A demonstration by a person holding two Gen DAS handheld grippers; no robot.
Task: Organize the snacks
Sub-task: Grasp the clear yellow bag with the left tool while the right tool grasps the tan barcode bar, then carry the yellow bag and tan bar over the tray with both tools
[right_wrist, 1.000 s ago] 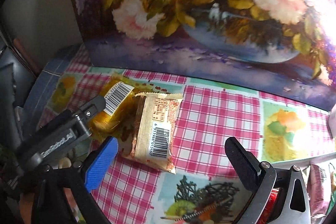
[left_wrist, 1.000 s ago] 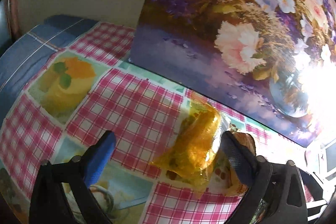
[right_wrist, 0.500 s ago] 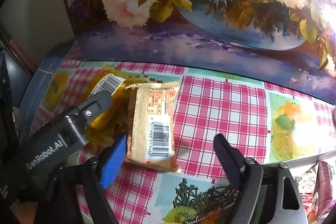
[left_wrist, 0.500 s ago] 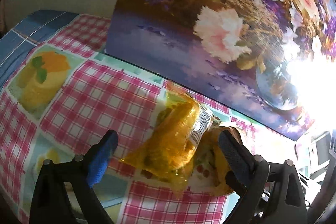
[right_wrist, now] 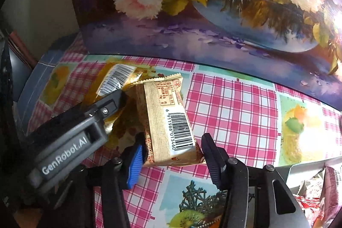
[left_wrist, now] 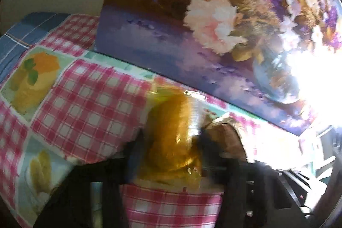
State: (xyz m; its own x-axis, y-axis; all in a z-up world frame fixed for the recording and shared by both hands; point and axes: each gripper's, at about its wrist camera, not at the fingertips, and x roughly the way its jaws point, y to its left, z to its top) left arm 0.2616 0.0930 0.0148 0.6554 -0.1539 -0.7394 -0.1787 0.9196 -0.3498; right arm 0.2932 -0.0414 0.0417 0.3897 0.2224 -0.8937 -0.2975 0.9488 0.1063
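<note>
- The left tool (left_wrist: pixel 168 149) is pressed together on the yellow snack bag (left_wrist: pixel 171 138); its fingers squeeze the bag's sides, and that view is blurred.
- In the right wrist view the same left tool (right_wrist: pixel 111 104) reaches in from the left, its tip lying over the yellow snack bag (right_wrist: pixel 115 80) just below the bag's white barcode label.
- The yellow snack bag lies on the checked tabletop (right_wrist: pixel 230 108), near the foot of the flower painting (right_wrist: pixel 213 3) that stands along the tabletop's far edge.
- The beige snack packet (right_wrist: pixel 168 121) lies touching the yellow bag's right side, barcode up, its crimped top end pointing toward the flower painting.
- The right tool (right_wrist: pixel 173 161) is closing, with the beige snack packet's near end between its fingers; the blue pad (right_wrist: pixel 134 166) sits at the packet's left edge and the dark pad just off its right corner. Whether they press yet, I cannot tell.
- More wrapped snacks (right_wrist: pixel 320 196) sit off the tabletop's near right edge, well away from the flower painting.
</note>
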